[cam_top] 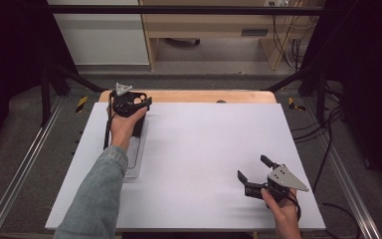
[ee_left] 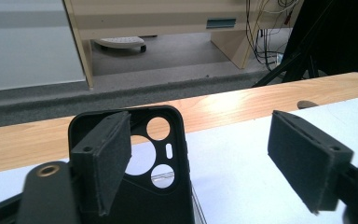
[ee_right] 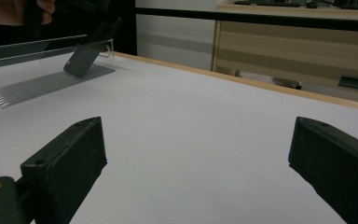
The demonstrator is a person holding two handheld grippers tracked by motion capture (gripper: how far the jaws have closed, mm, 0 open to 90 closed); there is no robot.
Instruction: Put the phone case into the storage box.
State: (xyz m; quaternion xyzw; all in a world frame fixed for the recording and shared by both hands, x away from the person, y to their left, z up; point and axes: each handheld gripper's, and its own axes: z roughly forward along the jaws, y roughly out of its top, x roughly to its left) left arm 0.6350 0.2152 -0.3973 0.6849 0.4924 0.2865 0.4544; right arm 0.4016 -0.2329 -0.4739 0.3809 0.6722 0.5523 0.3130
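Black phone case [ee_left: 161, 186], matte and soft-looking, rectangular with rounded corners. Three round camera holes and one small slot cut through its upper part. Standing tilted in a clear plastic stand [cam_top: 135, 154] at the far left of the tabletop [cam_top: 199, 149], near the wooden far edge. Seen from the right gripper view as a dark slab [ee_right: 81, 59] leaning inside the transparent stand [ee_right: 37, 84], whose base looks ribbed and whose front is a low clear wall.

Left gripper [ee_left: 214, 158] right at the case, spread wide. One flat pad [ee_left: 105, 158] with a rough, foam-like face just in front of the left edge of the case, the other pad [ee_left: 307, 158] well apart to the side, over the bare sheet. Cannot tell whether the near pad touches the case. No pinching visible. In the high view, same gripper [cam_top: 129, 102] held by the left hand [cam_top: 124, 127], with a denim sleeve [cam_top: 99, 194] behind it and a grey three-cornered plate on top.

Right gripper [cam_top: 252, 172] low at the near right of the tabletop, well apart from the case, jaws spread with nothing between them. Black blocky pads [ee_right: 70, 158] over a smooth white sheet. Right hand [cam_top: 283, 206] behind it.

White covering matte and flat; a strip of light wood [cam_top: 204, 96] showing at the far edge.
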